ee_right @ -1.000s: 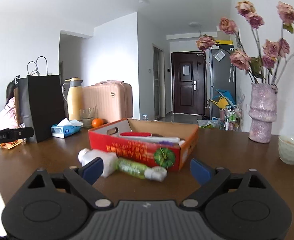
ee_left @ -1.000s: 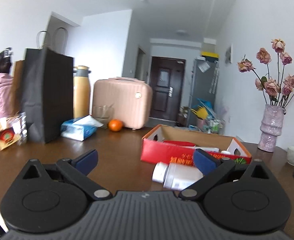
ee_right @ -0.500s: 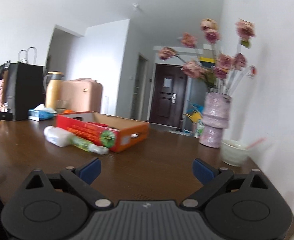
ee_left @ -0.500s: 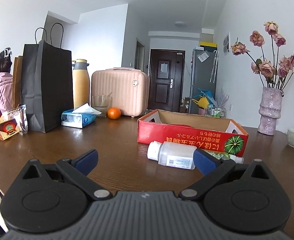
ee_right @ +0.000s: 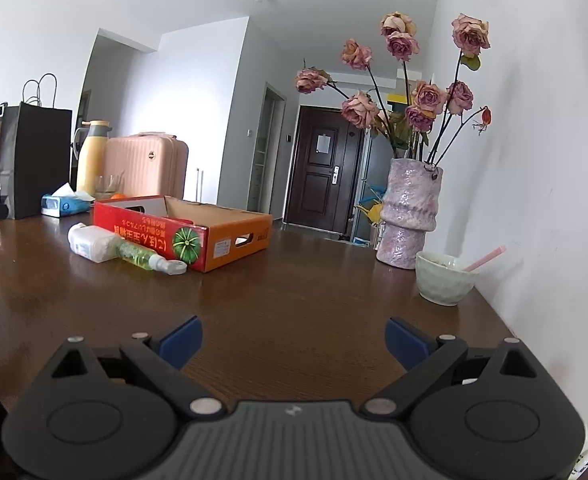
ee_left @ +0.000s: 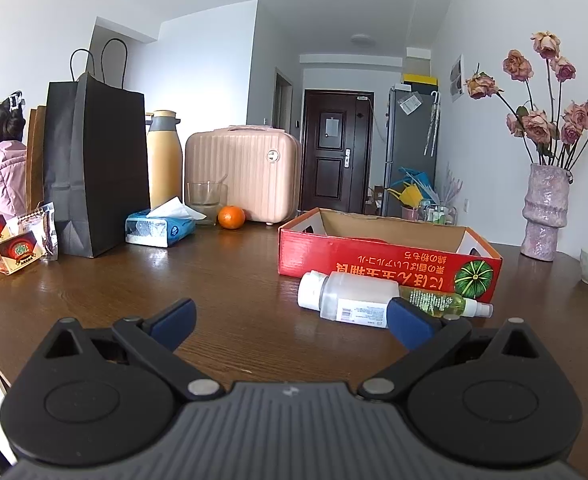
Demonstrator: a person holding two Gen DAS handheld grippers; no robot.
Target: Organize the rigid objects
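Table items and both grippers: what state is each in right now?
left gripper: open, empty
right gripper: open, empty
red box: open-topped, upright
white bottle: lying down, capped
green spray bottle: lying beside the box
tissue pack: open, tissue sticking out

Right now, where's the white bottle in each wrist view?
Left wrist: white bottle lies right of centre, lying in front of the red box, cap to the left.
Right wrist: white bottle sits far left, mid-height, beside the same box.
Shared landmark: the pumpkin print on the box.
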